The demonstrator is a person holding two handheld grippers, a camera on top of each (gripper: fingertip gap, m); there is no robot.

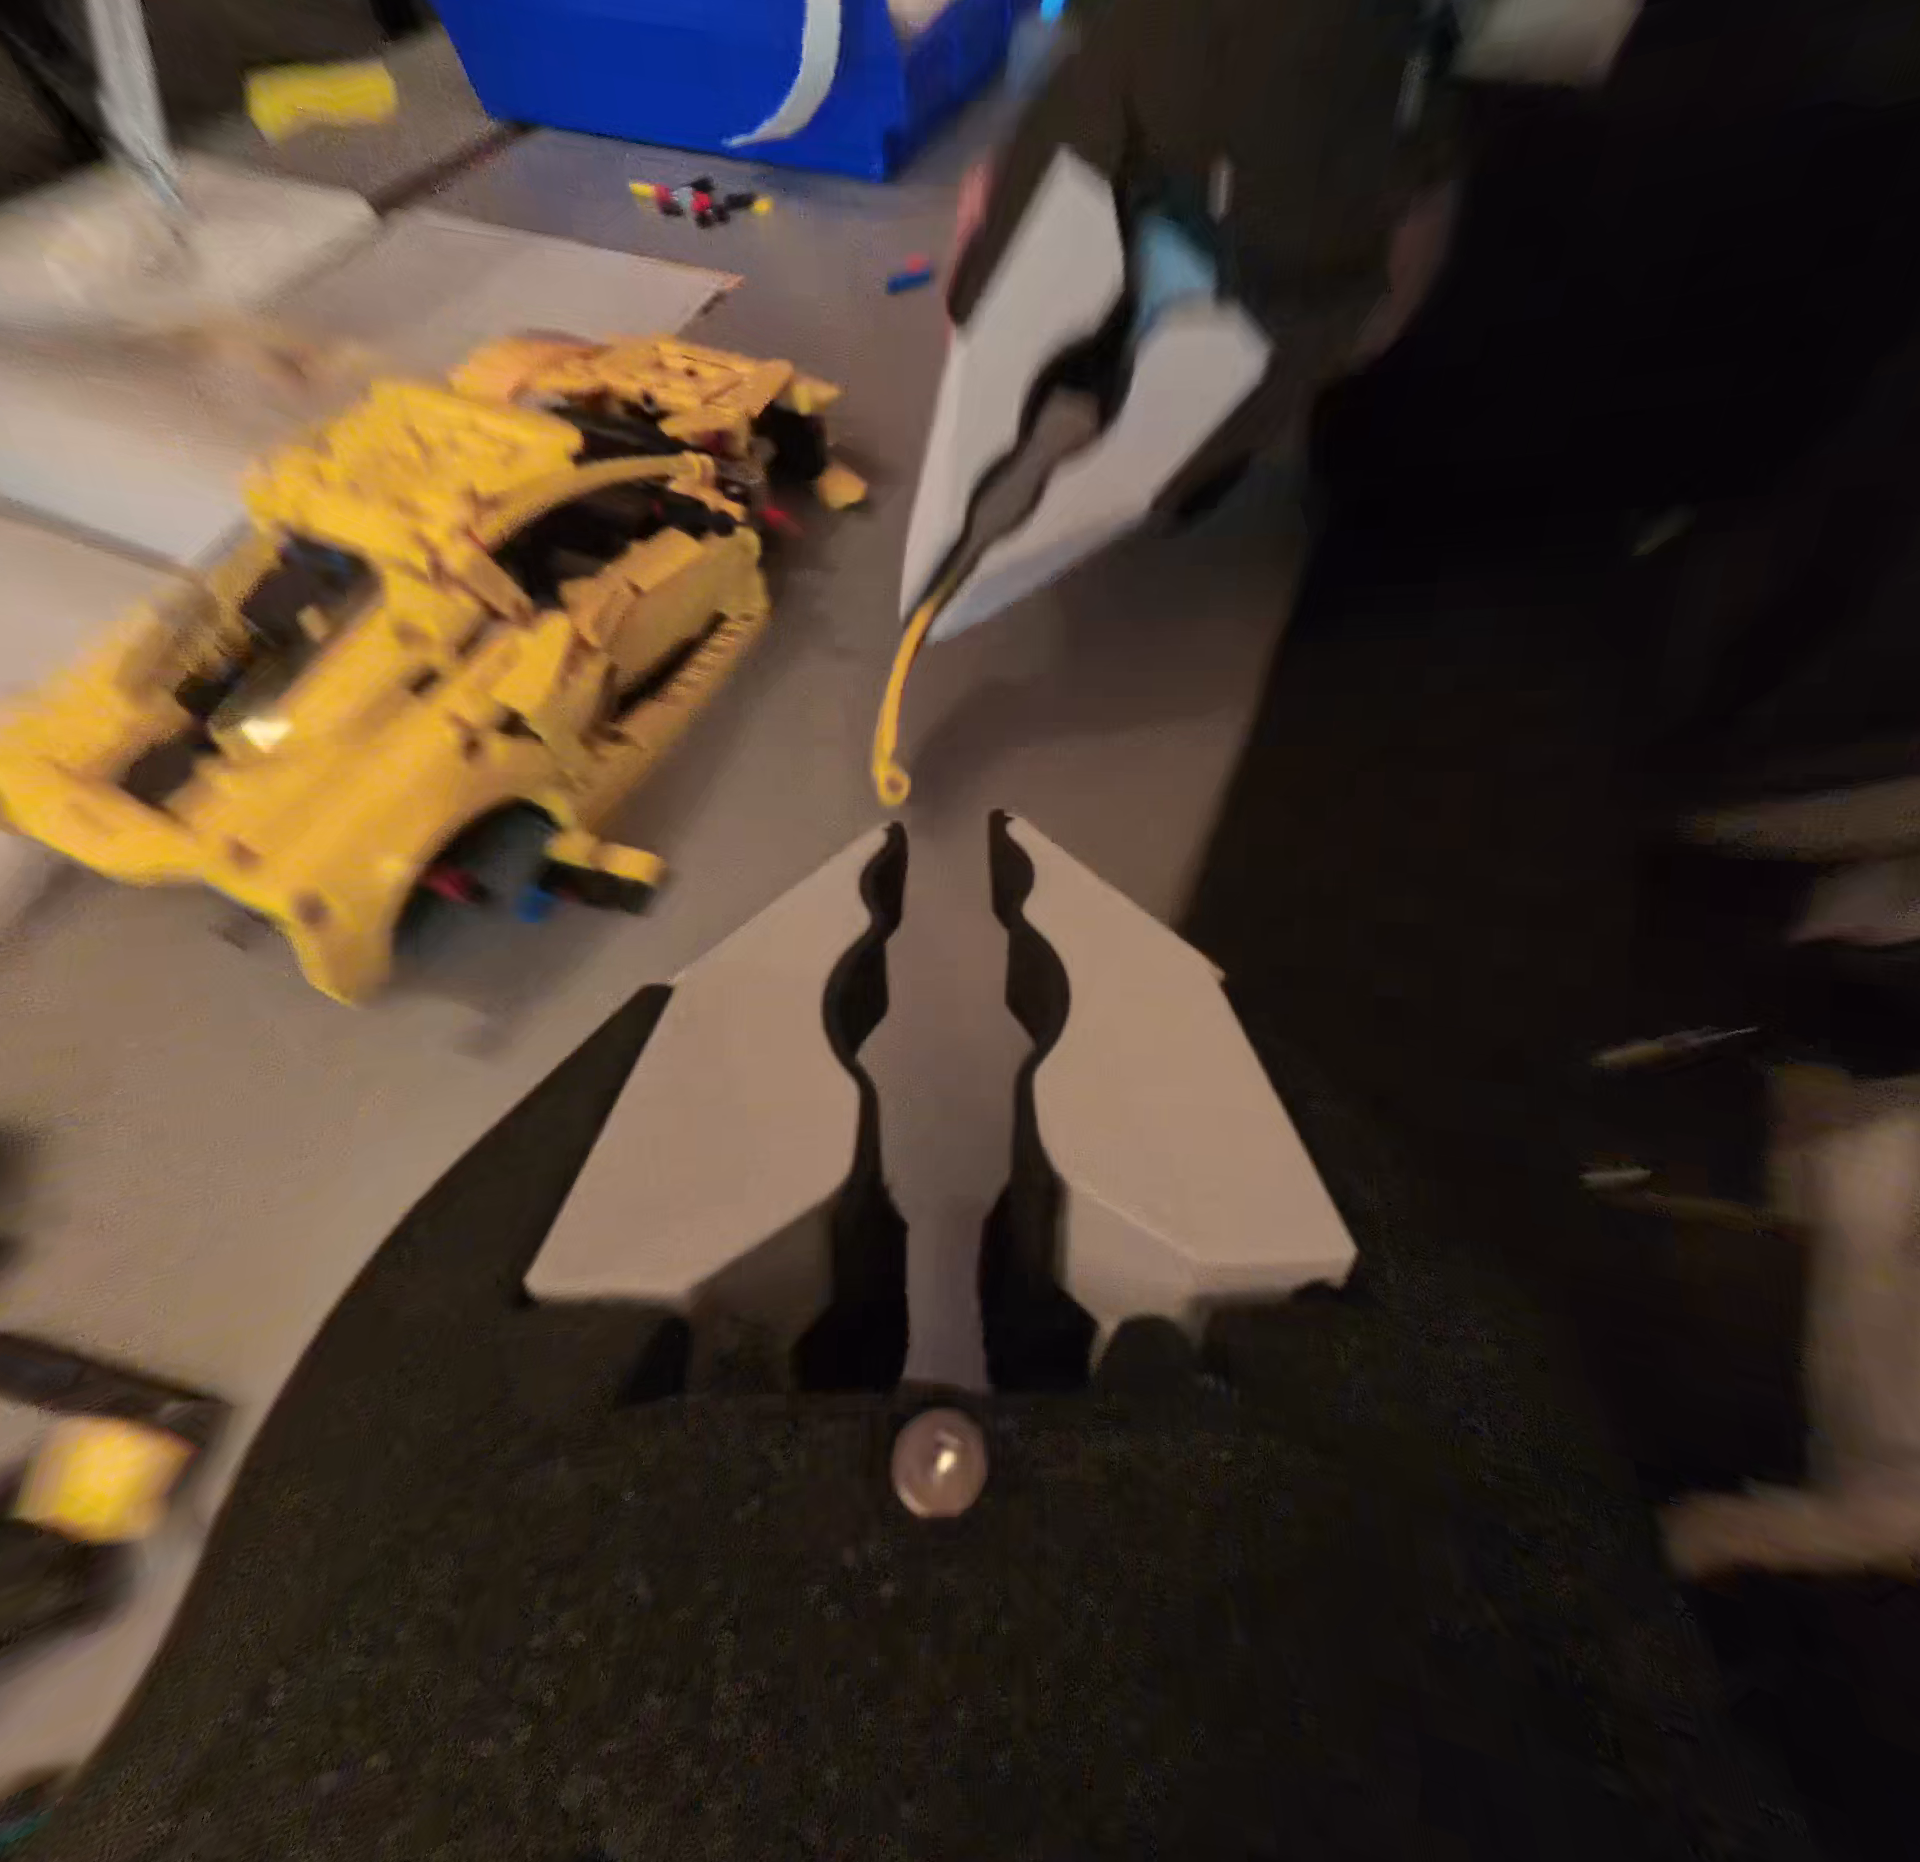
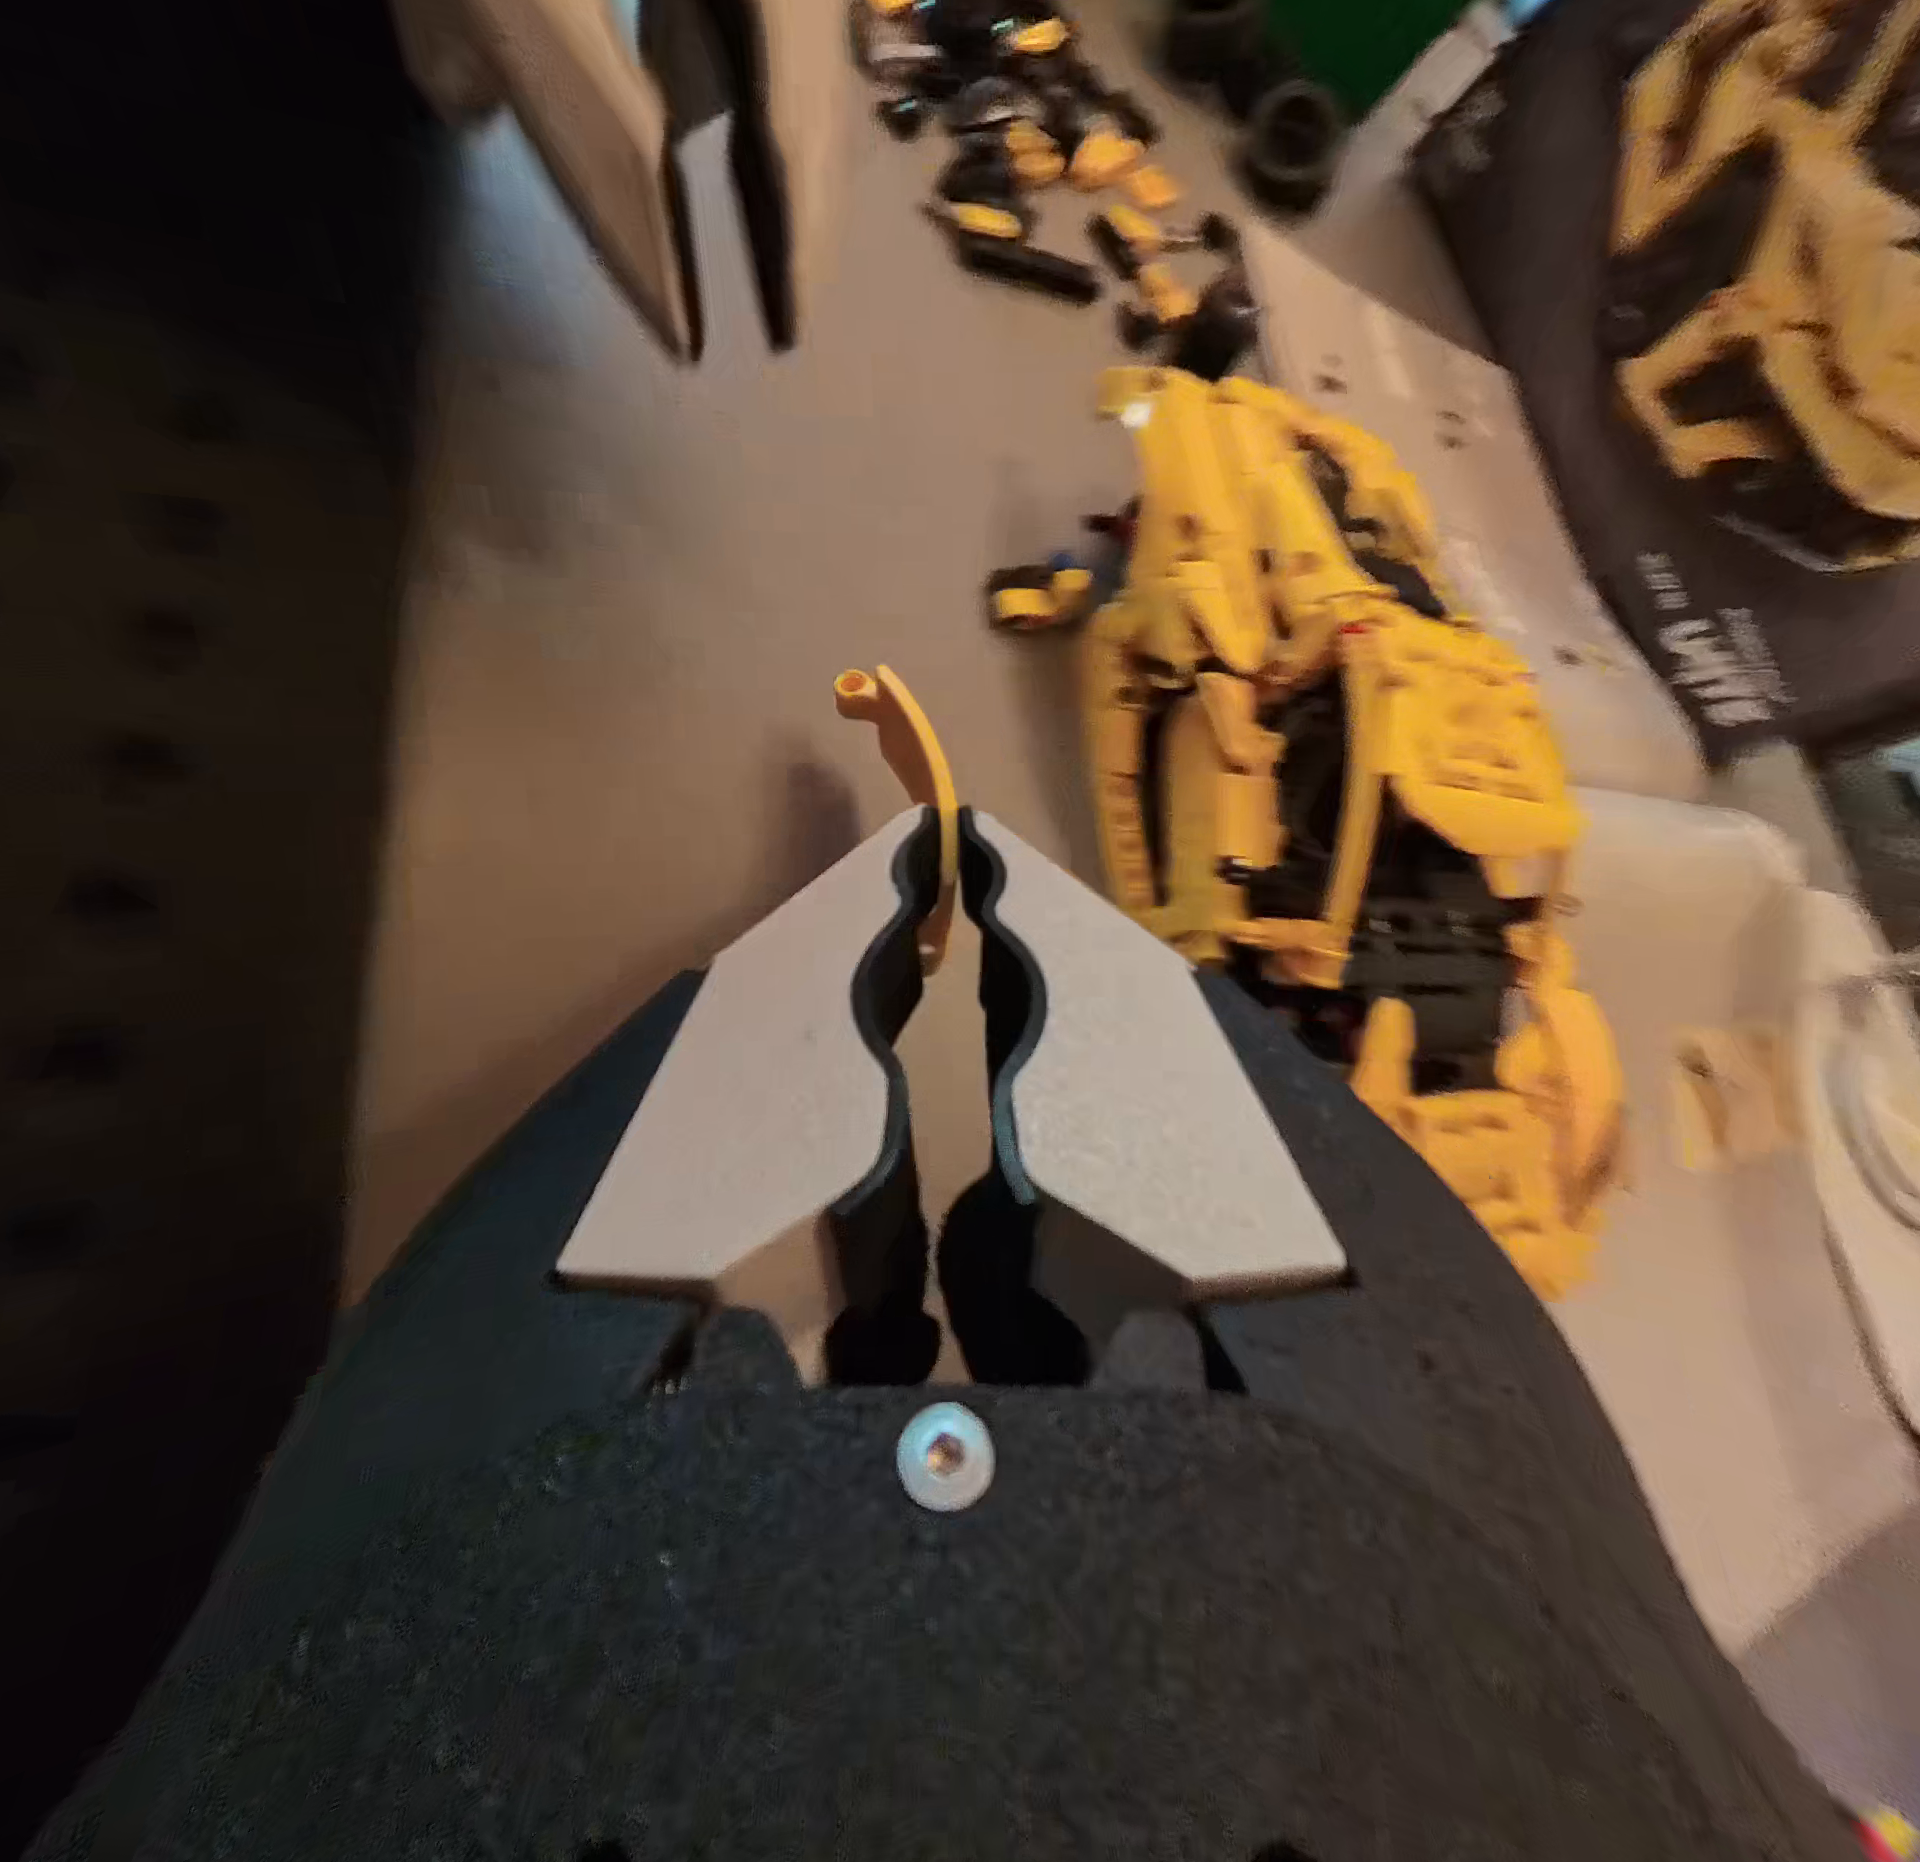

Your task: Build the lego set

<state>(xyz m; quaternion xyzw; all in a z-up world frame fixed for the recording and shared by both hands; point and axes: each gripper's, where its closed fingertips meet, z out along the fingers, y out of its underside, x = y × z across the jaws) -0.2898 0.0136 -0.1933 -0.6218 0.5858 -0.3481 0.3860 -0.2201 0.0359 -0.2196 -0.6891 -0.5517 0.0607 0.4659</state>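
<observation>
A part-built yellow lego car [image 1: 416, 649] lies on the grey table; it also shows in the right wrist view [image 2: 1351, 804]. My right gripper [image 2: 943, 813] is shut on a thin curved yellow lego piece [image 2: 914, 742], whose ringed end sticks out past the fingertips. In the left wrist view that gripper [image 1: 925, 612] hangs above the table with the curved piece [image 1: 899, 711] pointing down. My left gripper [image 1: 948, 820] is open with a narrow gap, empty, its tips just below the piece's ringed end. It also shows in the right wrist view [image 2: 727, 342] at the top left.
A blue box [image 1: 707, 46] stands at the back. Small loose pieces [image 1: 701, 200] lie near it. A pile of black and yellow parts [image 2: 1049, 139] and black tyres [image 2: 1294, 145] lie at the far end. A dark printed booklet or box [image 2: 1714, 358] lies on the right. My hands' fingertips stand some 9 centimetres from each other.
</observation>
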